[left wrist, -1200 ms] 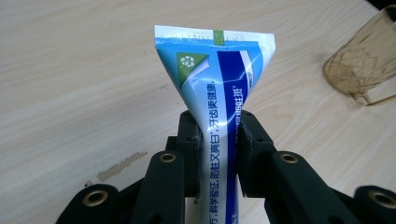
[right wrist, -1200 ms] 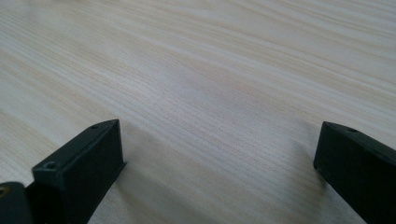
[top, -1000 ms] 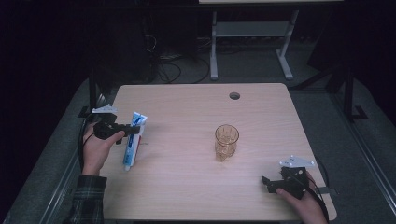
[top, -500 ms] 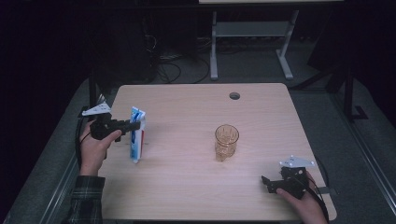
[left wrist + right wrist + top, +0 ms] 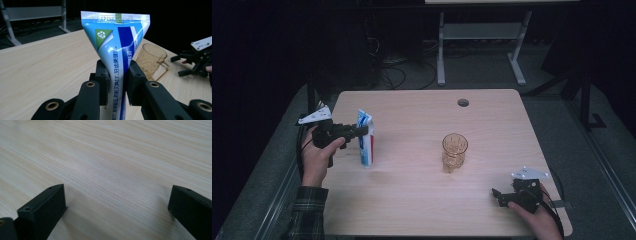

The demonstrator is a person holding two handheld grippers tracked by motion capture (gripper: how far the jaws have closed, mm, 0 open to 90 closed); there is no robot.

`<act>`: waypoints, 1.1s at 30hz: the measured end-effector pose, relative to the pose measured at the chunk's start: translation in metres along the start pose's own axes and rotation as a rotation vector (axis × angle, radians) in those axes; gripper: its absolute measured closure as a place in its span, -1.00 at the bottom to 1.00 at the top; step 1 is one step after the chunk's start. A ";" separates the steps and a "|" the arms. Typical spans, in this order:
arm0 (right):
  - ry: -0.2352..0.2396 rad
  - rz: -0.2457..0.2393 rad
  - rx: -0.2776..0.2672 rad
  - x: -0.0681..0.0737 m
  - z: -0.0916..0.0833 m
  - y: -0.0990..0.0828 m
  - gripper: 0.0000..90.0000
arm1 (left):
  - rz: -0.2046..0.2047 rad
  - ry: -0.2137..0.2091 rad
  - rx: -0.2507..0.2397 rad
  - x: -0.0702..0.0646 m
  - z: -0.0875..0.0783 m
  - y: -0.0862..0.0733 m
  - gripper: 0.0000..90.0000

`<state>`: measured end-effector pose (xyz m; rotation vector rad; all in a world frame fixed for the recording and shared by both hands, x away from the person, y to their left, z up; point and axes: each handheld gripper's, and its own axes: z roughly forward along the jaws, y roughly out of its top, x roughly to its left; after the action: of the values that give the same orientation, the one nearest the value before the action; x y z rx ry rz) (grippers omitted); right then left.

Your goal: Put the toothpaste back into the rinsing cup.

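Blue-and-white toothpaste tube (image 5: 366, 139) upright, crimped end up, at table's left. Amber glass mug (image 5: 454, 152) upright, mid-table, well apart.

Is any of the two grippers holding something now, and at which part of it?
The left gripper holds the toothpaste tube, jaws shut on its body below the flat crimped end, which points up. The right gripper holds nothing; its jaws stand open over the table.

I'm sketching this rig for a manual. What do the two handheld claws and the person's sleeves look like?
Both are black, pistol-shaped tools. The left claw and right claw each carry a pale grey three-cornered plate on top and trail a thin black cable. Up close, the left claw's blocky black jaws hang on arms with brass-ringed holes. The left forearm wears a dark green plaid sleeve.
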<state>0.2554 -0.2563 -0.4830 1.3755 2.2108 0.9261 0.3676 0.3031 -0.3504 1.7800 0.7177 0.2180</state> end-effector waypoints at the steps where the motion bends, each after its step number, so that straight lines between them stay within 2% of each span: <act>1: 0.001 0.001 0.000 0.000 0.000 0.000 -0.98 | 0.005 -0.004 -0.005 -0.001 0.001 0.001 0.64; 4: 0.001 0.001 0.000 0.000 0.000 0.000 -0.98 | 0.007 -0.022 -0.016 -0.003 0.005 0.004 0.64; 33: 0.001 0.001 0.000 0.000 0.000 0.000 -0.98 | 0.150 -0.143 -0.012 -0.051 0.068 0.066 0.64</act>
<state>0.2553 -0.2563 -0.4829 1.3760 2.2107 0.9275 0.3837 0.2089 -0.3023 1.8191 0.4807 0.1932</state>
